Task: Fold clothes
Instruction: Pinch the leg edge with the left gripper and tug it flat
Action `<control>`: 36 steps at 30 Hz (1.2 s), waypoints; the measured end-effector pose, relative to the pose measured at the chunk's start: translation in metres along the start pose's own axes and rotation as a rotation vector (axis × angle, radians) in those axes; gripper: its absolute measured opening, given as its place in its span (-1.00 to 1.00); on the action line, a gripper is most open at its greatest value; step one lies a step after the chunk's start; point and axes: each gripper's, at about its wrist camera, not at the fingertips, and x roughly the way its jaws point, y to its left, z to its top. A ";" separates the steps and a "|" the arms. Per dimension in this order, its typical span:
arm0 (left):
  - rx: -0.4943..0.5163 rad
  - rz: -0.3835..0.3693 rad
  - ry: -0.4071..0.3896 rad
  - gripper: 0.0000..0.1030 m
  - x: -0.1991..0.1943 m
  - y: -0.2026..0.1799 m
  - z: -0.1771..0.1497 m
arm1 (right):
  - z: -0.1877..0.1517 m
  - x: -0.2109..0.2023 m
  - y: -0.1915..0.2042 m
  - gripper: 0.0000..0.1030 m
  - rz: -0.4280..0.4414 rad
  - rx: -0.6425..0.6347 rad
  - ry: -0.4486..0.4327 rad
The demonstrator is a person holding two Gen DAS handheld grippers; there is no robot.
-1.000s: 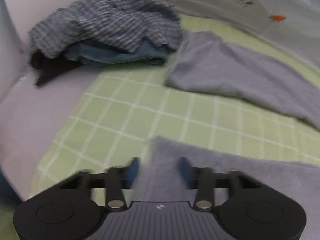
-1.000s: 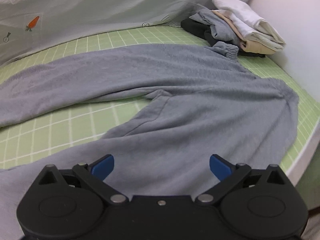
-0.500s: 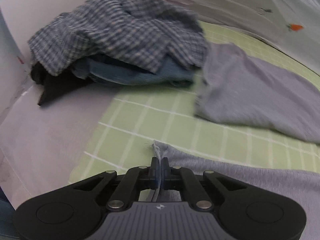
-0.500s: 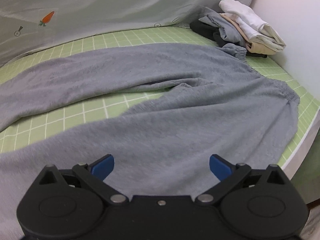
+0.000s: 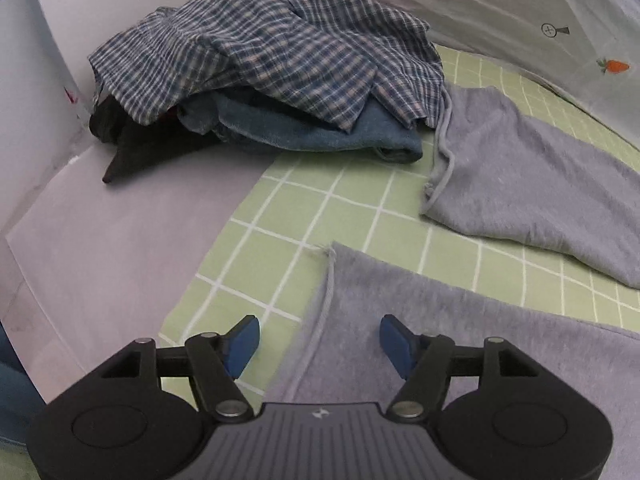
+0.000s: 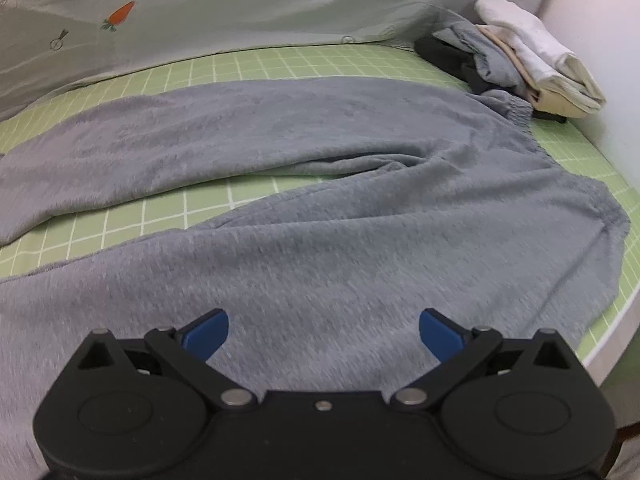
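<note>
Left wrist view: green checked sheet [image 5: 320, 208]. Grey trousers [image 5: 460, 340] at lower right, hem edge between the blue pads. Left gripper [image 5: 319, 338] jaws opening, pads clear of the cloth. Plaid shirt [image 5: 272, 44] heaped upper left.

Right wrist view: same sheet [image 6: 248, 66]. Trousers [image 6: 320, 240] spread flat across centre. Right gripper [image 6: 323, 330] wide open, holding nothing. Folded stack [image 6: 540, 60] upper right.

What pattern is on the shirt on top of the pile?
The shirt has a blue-and-white check pattern, clearest in the left wrist view.
</note>
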 end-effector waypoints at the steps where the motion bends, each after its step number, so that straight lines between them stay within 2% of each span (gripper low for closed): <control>1: 0.000 0.000 -0.003 -0.12 0.000 -0.002 0.001 | 0.000 0.001 0.001 1.00 0.005 -0.009 0.002; 2: -0.001 0.001 -0.007 -0.79 0.000 -0.003 0.003 | 0.001 0.002 0.002 1.00 0.010 -0.016 0.003; 3: -0.001 0.001 -0.010 -0.91 0.000 -0.005 0.004 | 0.001 0.003 0.002 1.00 0.014 -0.021 0.007; 7: -0.010 0.027 -0.020 -0.91 0.004 -0.009 0.010 | 0.000 0.003 0.003 1.00 0.025 -0.039 0.008; 10: -0.049 0.056 0.000 -0.90 0.006 -0.005 0.016 | 0.002 0.000 0.002 1.00 0.028 -0.046 -0.004; 13: -0.084 0.072 0.002 -0.64 -0.001 -0.005 0.023 | 0.006 -0.002 -0.003 1.00 0.024 -0.028 -0.017; 14: -0.084 0.072 -0.015 -0.35 -0.006 -0.007 0.026 | 0.007 -0.002 -0.004 1.00 0.021 -0.021 -0.021; 15: -0.070 0.062 -0.039 0.03 -0.012 -0.012 0.029 | 0.008 -0.002 -0.005 1.00 0.019 -0.014 -0.025; 17: -0.041 0.034 -0.086 0.38 -0.021 -0.021 0.035 | 0.010 0.000 -0.004 1.00 0.018 -0.010 -0.024; 19: -0.002 -0.019 -0.114 0.44 -0.020 -0.033 0.042 | 0.013 0.002 -0.003 1.00 0.018 -0.007 -0.022; 21: 0.041 -0.046 -0.106 0.44 -0.009 -0.048 0.051 | 0.015 0.006 -0.002 1.00 0.019 -0.008 -0.017; 25: 0.088 -0.054 -0.072 0.44 0.019 -0.072 0.064 | 0.017 0.021 0.002 1.00 0.014 -0.017 0.021; 31: 0.097 -0.066 -0.044 0.42 0.044 -0.083 0.070 | 0.020 0.034 0.002 1.00 -0.008 0.018 0.067; 32: 0.099 -0.073 -0.044 0.25 0.046 -0.083 0.070 | 0.021 0.035 0.003 1.00 -0.009 0.026 0.068; 34: 0.111 -0.096 -0.056 -0.29 0.046 -0.083 0.069 | 0.022 0.037 0.004 1.00 -0.018 0.039 0.071; 35: 0.122 -0.101 -0.055 -0.95 0.045 -0.084 0.070 | 0.023 0.037 0.005 1.00 -0.024 0.042 0.071; 36: 0.136 -0.091 -0.054 -0.91 0.045 -0.085 0.070 | 0.024 0.038 0.006 1.00 -0.029 0.045 0.070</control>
